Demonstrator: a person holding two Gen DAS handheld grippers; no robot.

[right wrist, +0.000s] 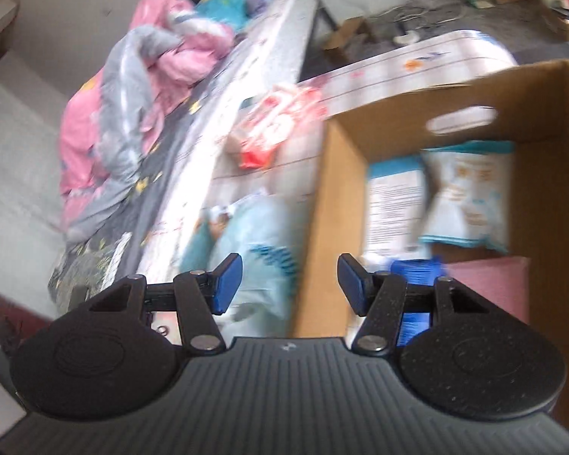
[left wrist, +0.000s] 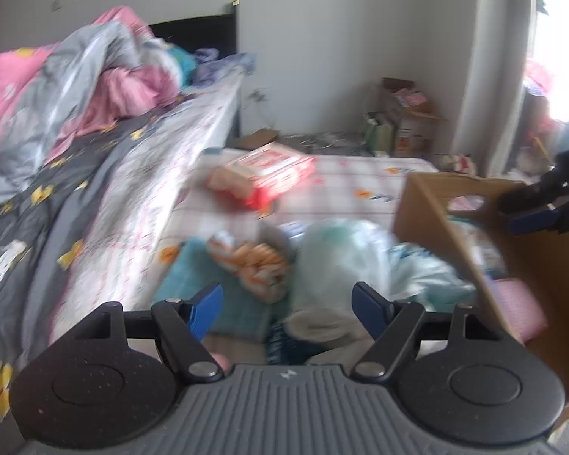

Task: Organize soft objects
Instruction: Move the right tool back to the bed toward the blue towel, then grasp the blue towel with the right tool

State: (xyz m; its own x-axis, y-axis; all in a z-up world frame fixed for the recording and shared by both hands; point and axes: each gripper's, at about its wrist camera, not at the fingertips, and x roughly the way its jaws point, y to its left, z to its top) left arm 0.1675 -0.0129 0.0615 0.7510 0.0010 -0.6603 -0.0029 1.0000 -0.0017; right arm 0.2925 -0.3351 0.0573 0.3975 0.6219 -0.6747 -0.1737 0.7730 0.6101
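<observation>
The left wrist view is blurred by motion. My left gripper (left wrist: 286, 299) stands open and holds nothing, hovering over a heap of soft things on the checked mat (left wrist: 360, 185): a teal towel (left wrist: 193, 280), an orange patterned packet (left wrist: 258, 265), a pale green plastic bag (left wrist: 341, 254) and a grey-white cloth (left wrist: 322, 330). A red and white pack (left wrist: 265, 174) lies farther off. My right gripper (right wrist: 289, 280) is open and empty above the left wall of the cardboard box (right wrist: 527, 87). It also shows over the cardboard box (left wrist: 428, 204) as the right gripper (left wrist: 519, 208).
Inside the box lie white and teal packs (right wrist: 462, 189), a blue pack (right wrist: 413, 273) and a pink item (right wrist: 489, 288). A bed (left wrist: 140, 174) with rumpled pink and grey quilts (left wrist: 76, 87) runs along the left. Cartons and clutter (left wrist: 402, 113) stand by the far wall.
</observation>
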